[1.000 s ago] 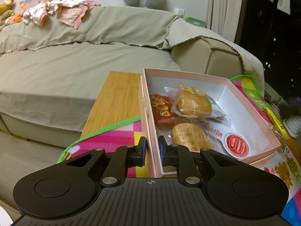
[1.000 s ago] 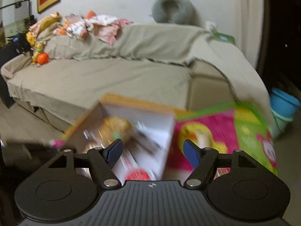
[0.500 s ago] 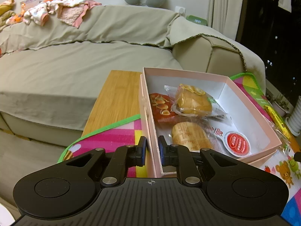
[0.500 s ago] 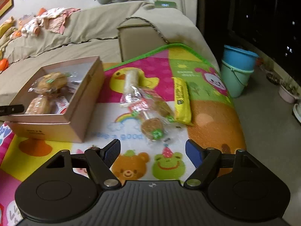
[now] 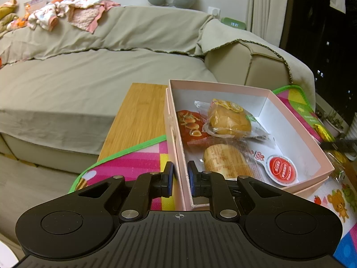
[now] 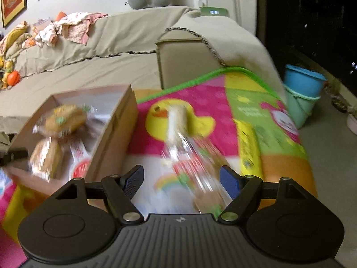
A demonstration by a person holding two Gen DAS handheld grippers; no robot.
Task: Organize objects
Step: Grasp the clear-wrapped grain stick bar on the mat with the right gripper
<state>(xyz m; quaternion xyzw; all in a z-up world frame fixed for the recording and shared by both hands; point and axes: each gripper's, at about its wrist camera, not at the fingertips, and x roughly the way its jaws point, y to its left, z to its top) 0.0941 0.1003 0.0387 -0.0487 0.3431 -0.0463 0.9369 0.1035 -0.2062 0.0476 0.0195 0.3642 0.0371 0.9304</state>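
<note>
The right tool [image 6: 181, 181] drops lower and closer over the colourful mat [image 6: 207, 102]. The clear-wrapped snack packets [image 6: 189, 163], well ahead of it half a second ago, now lie between its spread blue pads [image 6: 229, 182] without touching them. Its jaws have just narrowed slightly. The pink box [image 6: 111, 134] now sits nearer, at its left.

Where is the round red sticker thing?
In the left wrist view, the round red-lidded cup lies inside the pink cardboard box, in its near right corner, beside the wrapped brown bun.

Bare mat [image 6: 151, 156] between pink box [image 6: 111, 138] and wrapped snacks [image 6: 191, 163].
</note>
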